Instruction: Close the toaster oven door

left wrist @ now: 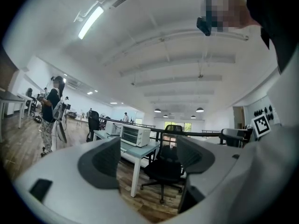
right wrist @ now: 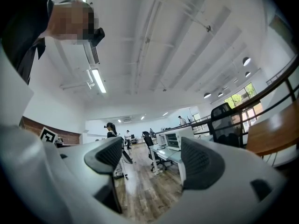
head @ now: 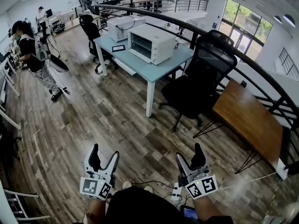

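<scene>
The left tongs point(head: 105, 154) and the right tongs point(head: 189, 155) are held low and close to the person's body at the bottom of the head view, one on each side, tips pointing forward over the wooden floor point(head: 107, 120). Both stand wide, and the two gripper views show nothing between their dark ribbed pads but floor and distant furniture. The toaster oven point(head: 150, 43) is well apart from both tongs. It sits on a pale blue counter point(head: 161, 68) in the upper middle of the head view. It is a white box whose long axis runs along the counter's length, from upper left to lower right in that view. Its dark front with the racks behind it faces lower left, toward the open floor. From this far off, it cannot be told whether its door hangs open or is up. A second white appliance point(head: 125, 27) stands just beyond it, so there are two such boxes, and one small dark flat item point(head: 118, 48) lies on the counter near the toaster oven's front. Two black office chairs are near the counter, a large one point(head: 201, 78) at its right end and another point(head: 91, 29) at its far left end. One brown wooden table point(head: 247, 120) stands at the right beside a curved black railing point(head: 261, 85), and a person point(head: 30, 50) stands at the far left.
</scene>
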`<state>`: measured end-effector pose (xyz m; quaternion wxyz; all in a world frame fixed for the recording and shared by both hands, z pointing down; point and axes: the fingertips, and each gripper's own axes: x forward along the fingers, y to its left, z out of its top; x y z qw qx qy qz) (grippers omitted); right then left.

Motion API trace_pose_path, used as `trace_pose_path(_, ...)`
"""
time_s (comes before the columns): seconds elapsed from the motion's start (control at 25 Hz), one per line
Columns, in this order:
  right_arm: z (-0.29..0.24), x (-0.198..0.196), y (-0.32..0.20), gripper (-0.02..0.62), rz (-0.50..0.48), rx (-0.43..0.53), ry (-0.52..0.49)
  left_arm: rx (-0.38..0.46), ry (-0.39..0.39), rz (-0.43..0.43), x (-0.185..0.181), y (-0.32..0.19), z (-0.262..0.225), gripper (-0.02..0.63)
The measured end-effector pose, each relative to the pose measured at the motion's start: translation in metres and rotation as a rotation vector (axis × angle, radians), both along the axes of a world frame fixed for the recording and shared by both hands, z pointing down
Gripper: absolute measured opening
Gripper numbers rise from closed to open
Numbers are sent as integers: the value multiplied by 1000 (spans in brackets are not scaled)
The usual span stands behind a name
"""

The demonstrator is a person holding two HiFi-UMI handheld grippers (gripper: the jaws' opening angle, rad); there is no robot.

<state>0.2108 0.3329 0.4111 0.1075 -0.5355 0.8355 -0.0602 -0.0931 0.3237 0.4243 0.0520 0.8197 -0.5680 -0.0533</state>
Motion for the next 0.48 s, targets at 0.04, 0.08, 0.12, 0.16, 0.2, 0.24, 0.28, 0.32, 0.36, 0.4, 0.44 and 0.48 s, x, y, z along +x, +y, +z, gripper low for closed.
trace_pose_path(0.04, 1, 4, 1, 383, -1, -2, -2, -3, -1, -4, 2, 2, 0, 367)
trace_pose_path(0.08, 1, 7, 2, 383, 1, -4, -5, -6, -3, -6, 4, 4, 1, 367)
trace_pose_path(0.12, 2, 10, 2, 383, 4, -5, -9, -9, -5, -7, 5, 5, 1, 367)
trace_pose_path(0.16, 2, 12, 3, 382, 8, -5, -14, -10, -8, -8, 5, 7, 0, 367)
trace_pose_path(0.2, 2, 15, 4, 382, 12, -5, -19, -11, -11, -10, 5, 7, 0, 367)
trace_pose_path(0.24, 2, 16, 4, 382, 15, -6, -24, -13, -11, -13, 5, 8, 0, 367)
trace_pose_path(0.28, 3, 18, 3, 382, 17, -7, -27, -16, -9, -17, 4, 8, 1, 367)
trace_pose_path(0.32, 4, 19, 2, 382, 19, -10, -28, -20, -5, -19, 3, 7, 1, 367)
trace_pose_path(0.36, 5, 20, 0, 382, 21, -13, -28, -22, -2, -21, 3, 5, 2, 367)
trace_pose_path(0.4, 8, 20, -3, 382, 25, -18, -28, -25, -1, -21, 2, 3, 2, 367)
trace_pose_path(0.44, 11, 21, -5, 382, 28, -25, -29, -27, -1, -21, 1, 1, 4, 367)
trace_pose_path(0.48, 13, 21, -8, 382, 32, -32, -30, -28, -1, -22, -1, -2, 5, 367)
